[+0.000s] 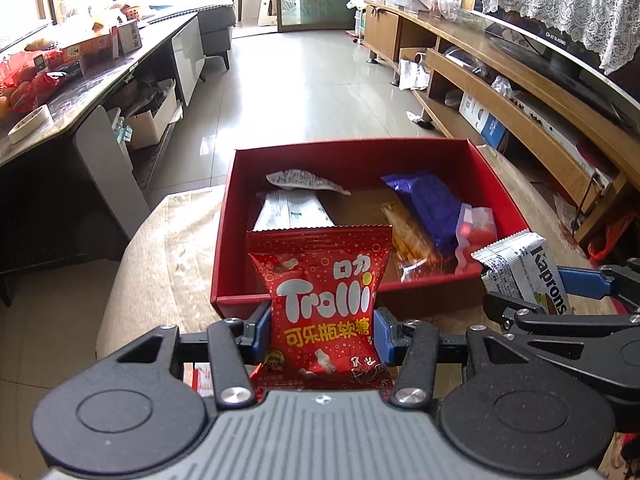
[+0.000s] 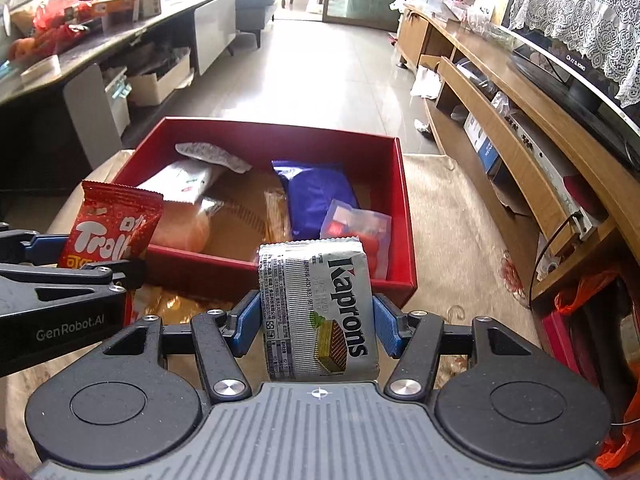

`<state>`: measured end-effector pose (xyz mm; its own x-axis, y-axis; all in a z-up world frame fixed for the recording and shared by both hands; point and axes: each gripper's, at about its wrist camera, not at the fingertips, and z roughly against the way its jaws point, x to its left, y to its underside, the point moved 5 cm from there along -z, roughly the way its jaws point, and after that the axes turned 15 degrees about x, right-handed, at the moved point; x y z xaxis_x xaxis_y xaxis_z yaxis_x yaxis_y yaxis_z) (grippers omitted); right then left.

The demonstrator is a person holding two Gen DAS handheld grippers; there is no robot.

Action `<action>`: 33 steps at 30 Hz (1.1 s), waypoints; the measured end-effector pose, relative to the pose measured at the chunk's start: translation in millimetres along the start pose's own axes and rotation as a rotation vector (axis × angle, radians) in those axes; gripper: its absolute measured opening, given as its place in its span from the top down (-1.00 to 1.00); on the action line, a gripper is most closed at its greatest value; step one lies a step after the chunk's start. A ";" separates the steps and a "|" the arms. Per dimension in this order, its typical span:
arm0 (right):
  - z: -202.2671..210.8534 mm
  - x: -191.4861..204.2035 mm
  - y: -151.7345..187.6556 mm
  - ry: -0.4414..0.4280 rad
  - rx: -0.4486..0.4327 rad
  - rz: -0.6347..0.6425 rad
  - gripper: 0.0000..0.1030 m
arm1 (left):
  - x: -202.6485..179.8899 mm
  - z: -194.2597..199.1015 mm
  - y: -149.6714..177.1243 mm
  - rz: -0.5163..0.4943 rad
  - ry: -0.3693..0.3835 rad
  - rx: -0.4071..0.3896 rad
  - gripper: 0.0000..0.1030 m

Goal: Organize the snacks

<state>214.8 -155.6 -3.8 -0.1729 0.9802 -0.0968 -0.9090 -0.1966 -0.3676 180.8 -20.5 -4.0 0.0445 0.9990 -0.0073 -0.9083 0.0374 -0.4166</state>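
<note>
Tongs come first: the left tongs (image 1: 322,334) pinch a red Trolli bag (image 1: 320,300), the right tongs (image 2: 316,330) pinch a Kaprons wafer pack (image 2: 318,312). Beyond, the red box (image 2: 404,208) already holds several snacks; these two look left to drop in.

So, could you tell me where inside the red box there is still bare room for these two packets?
The red box has bare cardboard floor mid-box, between the white packet at its left and the blue packet at its right. The right side is crowded: the blue packet with a clear pouch beside it. The far left holds the white packet and a grey wrapper.
</note>
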 end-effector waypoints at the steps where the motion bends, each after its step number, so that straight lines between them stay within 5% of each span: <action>1: -0.4 0.3 -1.4 0.000 -0.001 -0.001 -0.28 | 0.1 0.2 -2.3 0.001 -0.002 -0.004 0.11; 33: -19.0 -11.8 -58.5 -0.001 -0.052 -0.038 -0.28 | -5.8 -22.3 -60.0 0.018 -0.030 -0.034 0.11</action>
<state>277.2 -156.2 1.2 -0.1395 0.9869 -0.0809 -0.8939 -0.1607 -0.4184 244.4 -29.0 0.9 0.0148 0.9998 0.0121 -0.8940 0.0187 -0.4477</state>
